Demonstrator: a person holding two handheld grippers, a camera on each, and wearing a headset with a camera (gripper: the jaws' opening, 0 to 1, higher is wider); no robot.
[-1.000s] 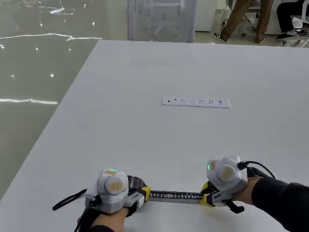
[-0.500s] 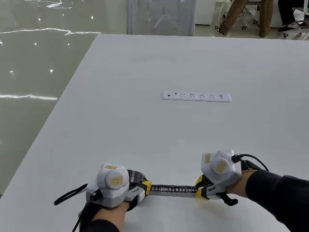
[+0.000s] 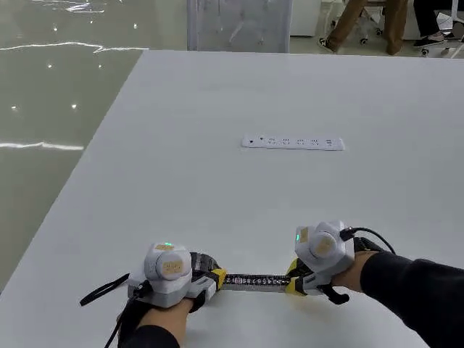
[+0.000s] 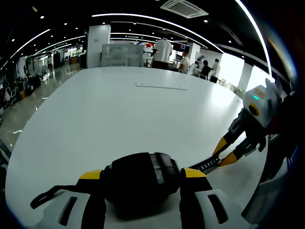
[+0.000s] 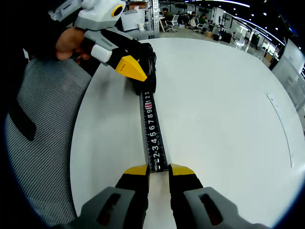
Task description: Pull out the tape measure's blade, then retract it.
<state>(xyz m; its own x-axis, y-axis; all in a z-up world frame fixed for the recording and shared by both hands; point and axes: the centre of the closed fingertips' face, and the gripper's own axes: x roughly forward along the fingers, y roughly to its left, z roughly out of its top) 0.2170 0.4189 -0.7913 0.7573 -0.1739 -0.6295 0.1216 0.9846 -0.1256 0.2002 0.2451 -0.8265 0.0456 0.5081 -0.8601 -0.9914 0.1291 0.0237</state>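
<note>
A black tape measure case [image 3: 205, 267] rests on the white table [image 3: 217, 188] near its front edge, and my left gripper [image 3: 210, 275] is shut on it. In the left gripper view the case [image 4: 140, 183] sits between the yellow-tipped jaws of my left gripper [image 4: 141, 172]. A short length of black numbered blade [image 3: 257, 280] runs from the case to my right gripper [image 3: 292, 280]. In the right gripper view my right gripper [image 5: 158, 170] is shut on the end of the blade [image 5: 151, 129], which lies flat and leads to the case [image 5: 147, 56].
A white power strip [image 3: 292, 143] lies mid-table, well beyond the grippers. The case's black wrist strap [image 3: 101, 293] trails left toward the table's left edge. A grey mesh chair [image 5: 43, 143] is close by the front edge. People sit far behind the table.
My right gripper has moved left toward the case with the blade end in it, so the exposed blade is shorter. The left gripper has stayed on the case.
</note>
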